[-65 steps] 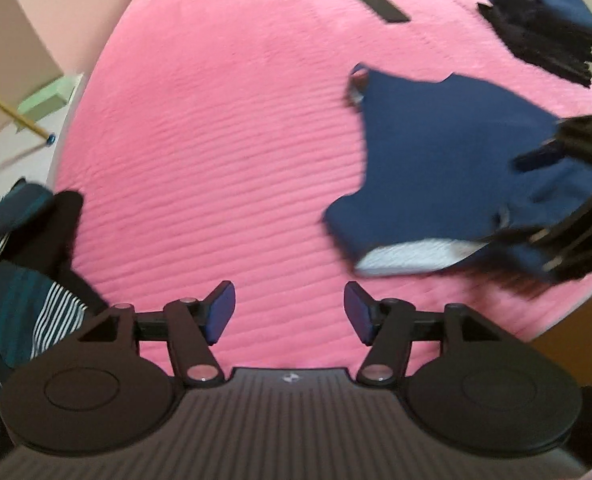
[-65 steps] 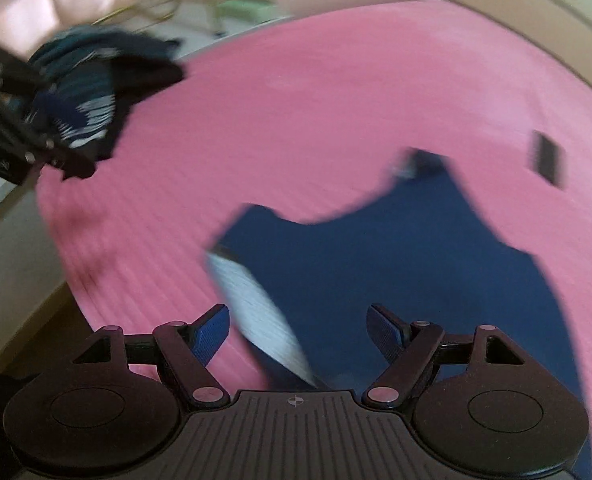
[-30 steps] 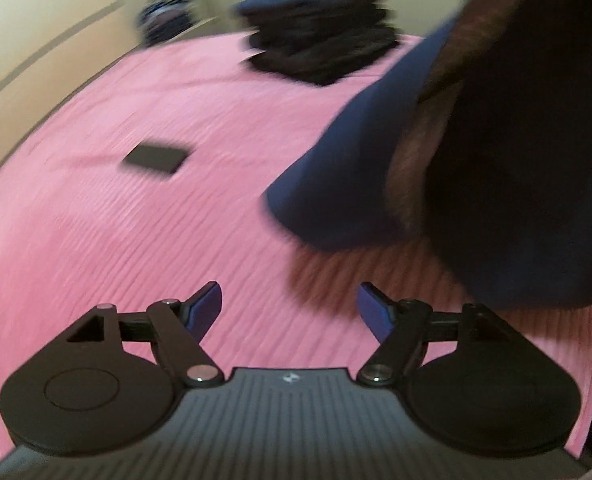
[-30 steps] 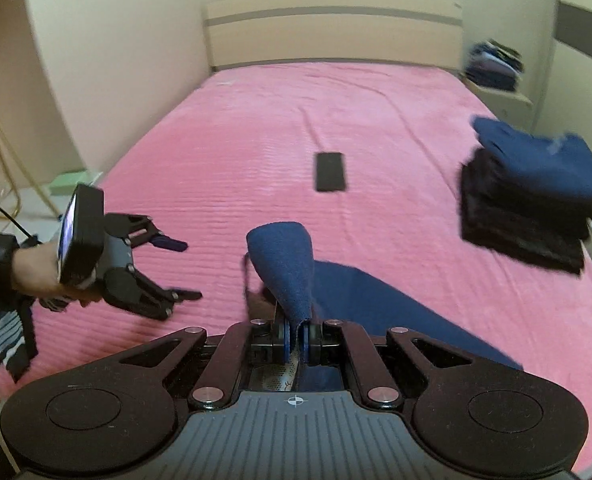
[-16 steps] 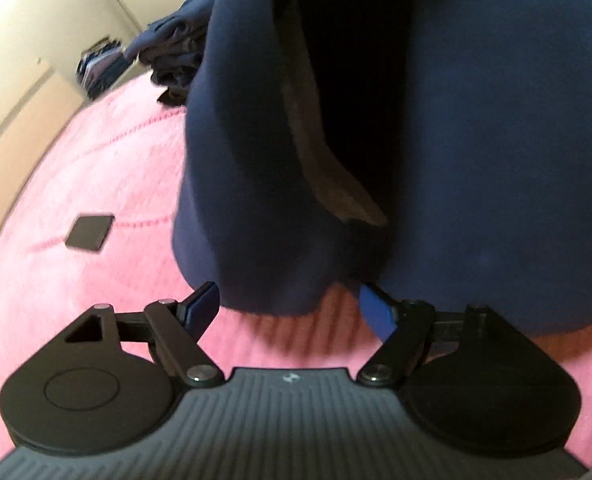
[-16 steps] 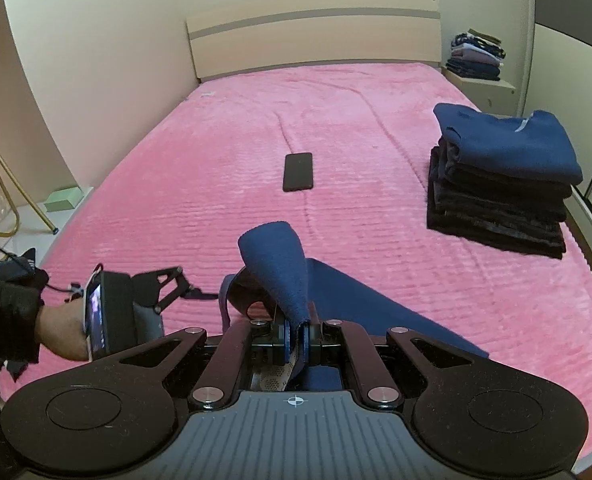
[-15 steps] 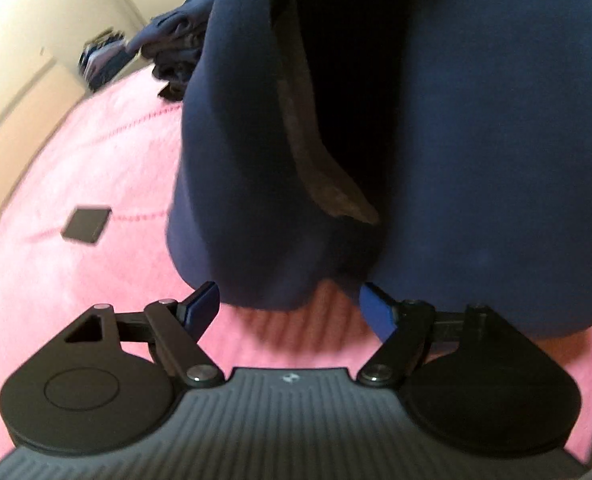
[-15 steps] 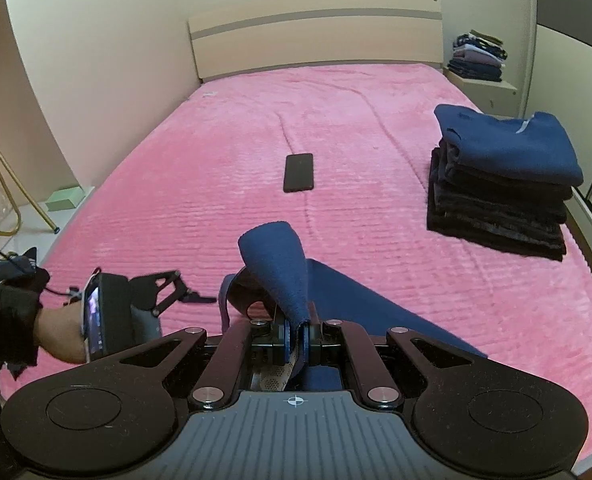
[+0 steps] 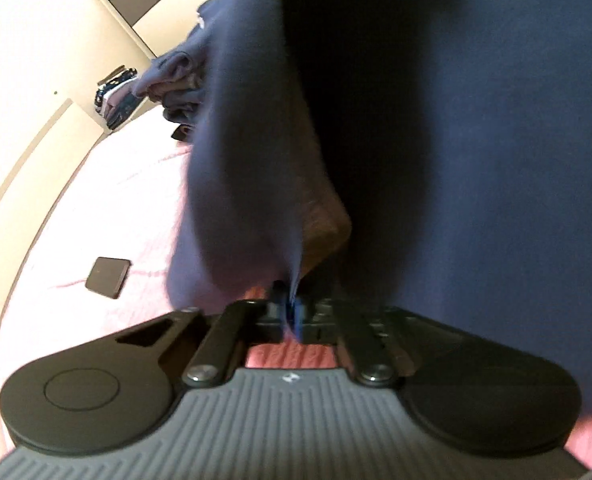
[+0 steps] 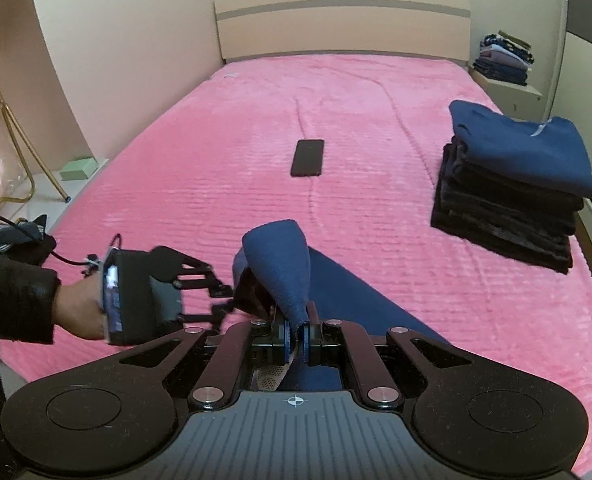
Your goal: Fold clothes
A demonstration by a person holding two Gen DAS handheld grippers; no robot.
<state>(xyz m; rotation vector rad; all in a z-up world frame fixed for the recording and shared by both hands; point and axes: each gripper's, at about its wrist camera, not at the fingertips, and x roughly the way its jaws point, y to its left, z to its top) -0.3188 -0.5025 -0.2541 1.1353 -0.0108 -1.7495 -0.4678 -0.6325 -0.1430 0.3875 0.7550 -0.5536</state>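
Pink bed (image 10: 376,128) fills the room ahead of your right tool (image 10: 295,340). Navy garment (image 10: 356,300) drapes just ahead, both tools clamped on its edge, left tool (image 9: 290,312) alongside, likely to spread it. Folded stack (image 10: 512,184) far right, phone (image 10: 307,157) beyond.

A bed (image 10: 376,92) under a ribbed pink cover fills the room, its pale wooden headboard (image 10: 342,28) against the cream far wall (image 10: 136,20). A nightstand (image 10: 508,94) stands far right; a gold metal stand (image 10: 12,132) stands left.
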